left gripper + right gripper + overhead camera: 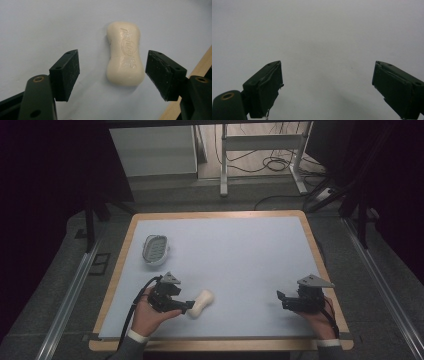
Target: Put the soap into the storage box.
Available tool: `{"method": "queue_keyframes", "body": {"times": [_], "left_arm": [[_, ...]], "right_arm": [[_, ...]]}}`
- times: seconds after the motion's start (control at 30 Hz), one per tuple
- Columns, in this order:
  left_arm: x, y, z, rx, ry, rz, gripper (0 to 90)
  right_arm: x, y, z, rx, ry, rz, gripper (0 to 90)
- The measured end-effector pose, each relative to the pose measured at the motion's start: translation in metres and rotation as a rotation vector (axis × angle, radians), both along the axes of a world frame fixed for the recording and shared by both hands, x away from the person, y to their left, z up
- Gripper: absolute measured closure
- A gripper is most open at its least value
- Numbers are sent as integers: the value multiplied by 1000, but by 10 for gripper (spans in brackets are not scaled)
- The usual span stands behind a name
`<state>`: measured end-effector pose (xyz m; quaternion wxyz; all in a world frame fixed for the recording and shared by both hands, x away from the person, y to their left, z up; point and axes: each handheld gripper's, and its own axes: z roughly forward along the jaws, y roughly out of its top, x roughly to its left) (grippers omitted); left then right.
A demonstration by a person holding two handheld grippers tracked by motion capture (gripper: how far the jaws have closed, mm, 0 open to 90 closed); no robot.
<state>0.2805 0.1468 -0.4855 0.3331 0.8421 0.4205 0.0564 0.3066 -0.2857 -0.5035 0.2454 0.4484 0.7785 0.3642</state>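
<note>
A cream bar of soap [201, 303] lies flat on the pale blue mat near the table's front left. In the left gripper view the soap [125, 53] lies just beyond and between the jaws, touching neither. My left gripper [186, 306] is open right beside it, its tips [113, 75] wide apart. A white oval soap dish [155, 249] with a ribbed grey inset sits farther back at the left. At the front right my right gripper [280, 299] rests low over the mat, open with nothing between its jaws [327, 88].
The wooden table edge [220, 344] frames the blue mat [235, 260]. In the left gripper view the wood edge [200, 67] lies close on the right. Beyond the table stand a white desk frame [224, 165] and floor cables [275, 165].
</note>
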Motion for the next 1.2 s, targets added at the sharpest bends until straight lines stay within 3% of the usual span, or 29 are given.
{"method": "queue_keyframes", "body": {"times": [0.3, 1.2], "left_arm": [[4, -15, -5, 17, 22, -16, 278], [17, -54, -24, 150, 73, -19, 359]], "right_arm": [[1, -1, -1, -3, 1, -4, 93], [1, -4, -2, -8, -3, -26, 93]]}}
